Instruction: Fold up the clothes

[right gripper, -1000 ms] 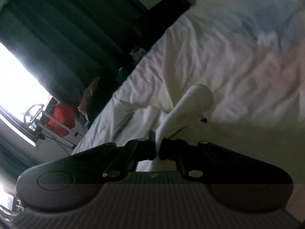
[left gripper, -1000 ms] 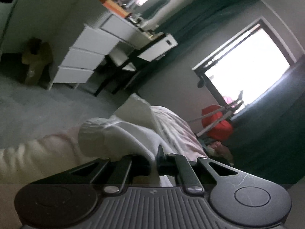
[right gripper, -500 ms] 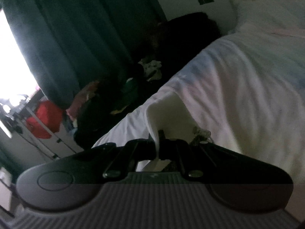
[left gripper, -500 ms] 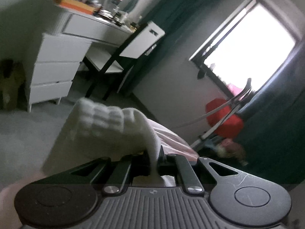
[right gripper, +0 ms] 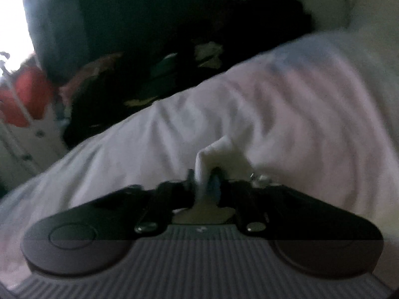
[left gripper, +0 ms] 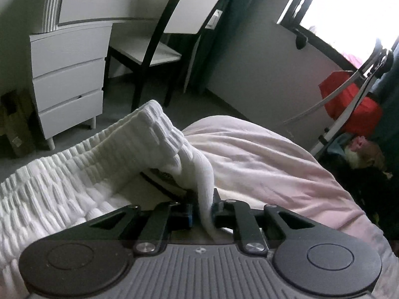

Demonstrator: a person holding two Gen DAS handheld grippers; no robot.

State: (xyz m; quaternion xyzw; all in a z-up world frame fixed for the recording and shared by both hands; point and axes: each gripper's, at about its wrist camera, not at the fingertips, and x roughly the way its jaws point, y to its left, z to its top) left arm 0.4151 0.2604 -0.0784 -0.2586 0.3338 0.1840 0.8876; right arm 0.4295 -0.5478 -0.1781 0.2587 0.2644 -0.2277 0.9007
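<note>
Here the pink bedcover (left gripper: 261,164) carries everything, so I place things against it. The white textured garment (left gripper: 74,179) lies across its near side, one edge lifted off it into my claws. My left gripper (left gripper: 202,210) and right gripper (right gripper: 203,182) are both opening, cloth between the jaws of each. If one side lets go first, I judge the fold could land skewed or bunch.
</note>
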